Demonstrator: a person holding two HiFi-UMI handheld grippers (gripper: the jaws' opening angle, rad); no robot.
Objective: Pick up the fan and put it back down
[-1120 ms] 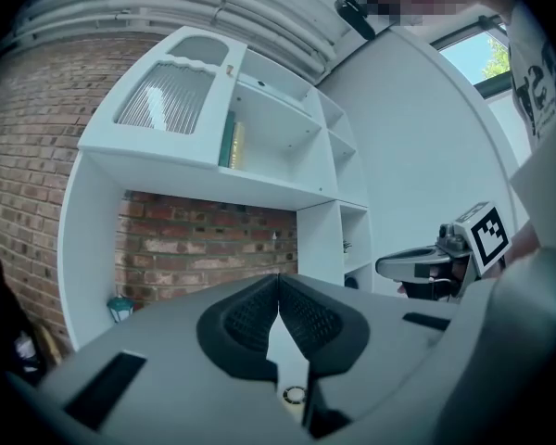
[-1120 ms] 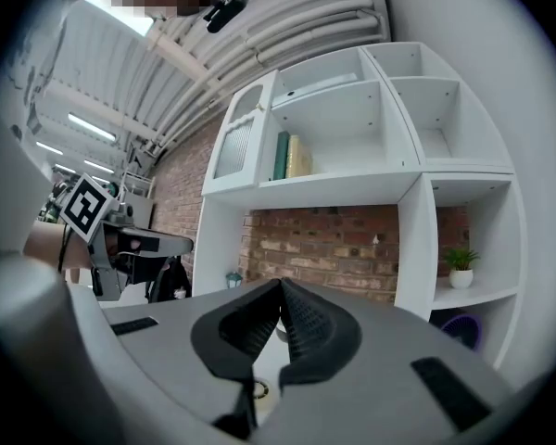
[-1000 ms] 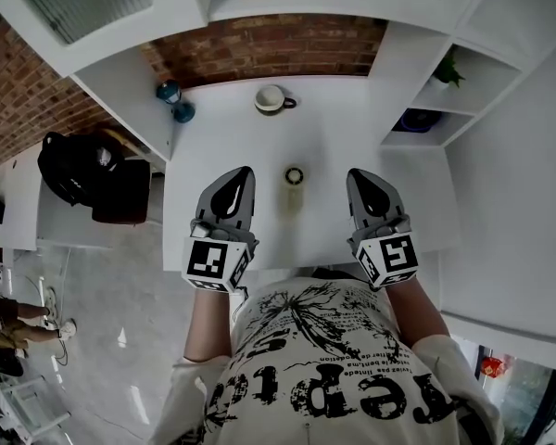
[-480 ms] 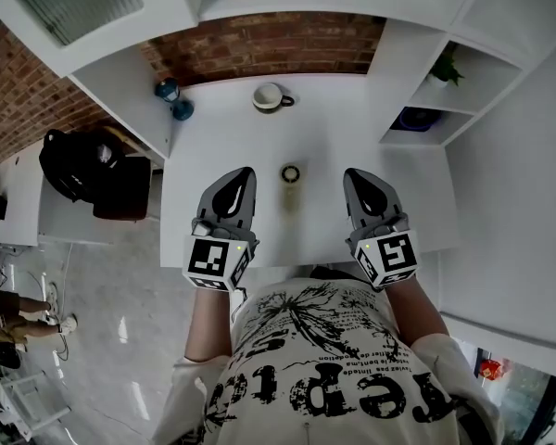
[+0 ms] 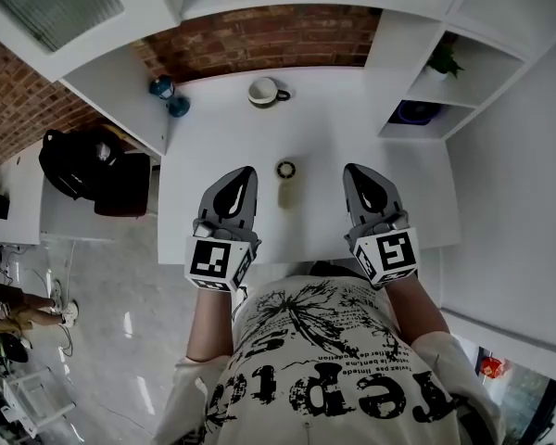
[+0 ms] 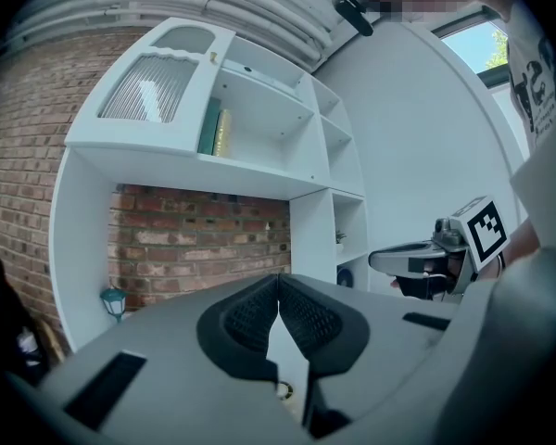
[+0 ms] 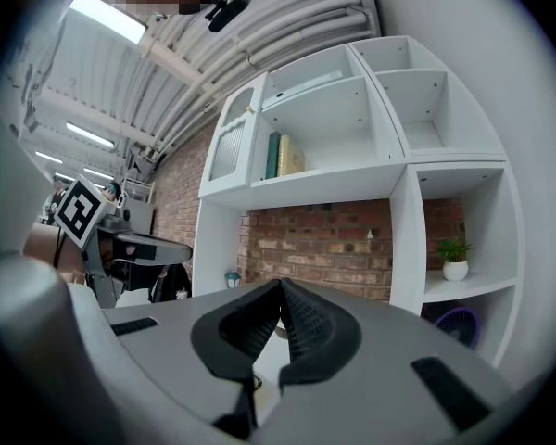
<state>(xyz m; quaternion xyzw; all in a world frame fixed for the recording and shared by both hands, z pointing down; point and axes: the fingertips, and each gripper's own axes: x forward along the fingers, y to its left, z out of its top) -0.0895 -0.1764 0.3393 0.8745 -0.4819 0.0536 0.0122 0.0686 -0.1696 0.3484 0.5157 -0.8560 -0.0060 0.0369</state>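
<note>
A small cream cylinder-shaped object with a dark ring at its far end [image 5: 286,184] lies on the white table [image 5: 315,137], midway between my grippers; it may be a hand fan. A round purple-blue fan [image 5: 415,112] [image 7: 459,325] sits in the low shelf compartment at the right. My left gripper [image 5: 244,171] [image 6: 278,278] is shut and empty, just left of the cream object. My right gripper [image 5: 352,169] [image 7: 281,284] is also shut and empty, just right of it. Both hover over the table's near half and point at the brick wall.
A cup [image 5: 263,91] stands at the table's far middle. A small blue lantern [image 5: 167,95] sits at the far left corner. White shelving [image 5: 426,72] with a potted plant [image 5: 442,63] flanks the right side. A black bag [image 5: 83,165] lies on a stand at the left.
The table and its things have slid slightly up and left in the head view. My left gripper stands a little closer to the cream object. Both grippers stay shut.
</note>
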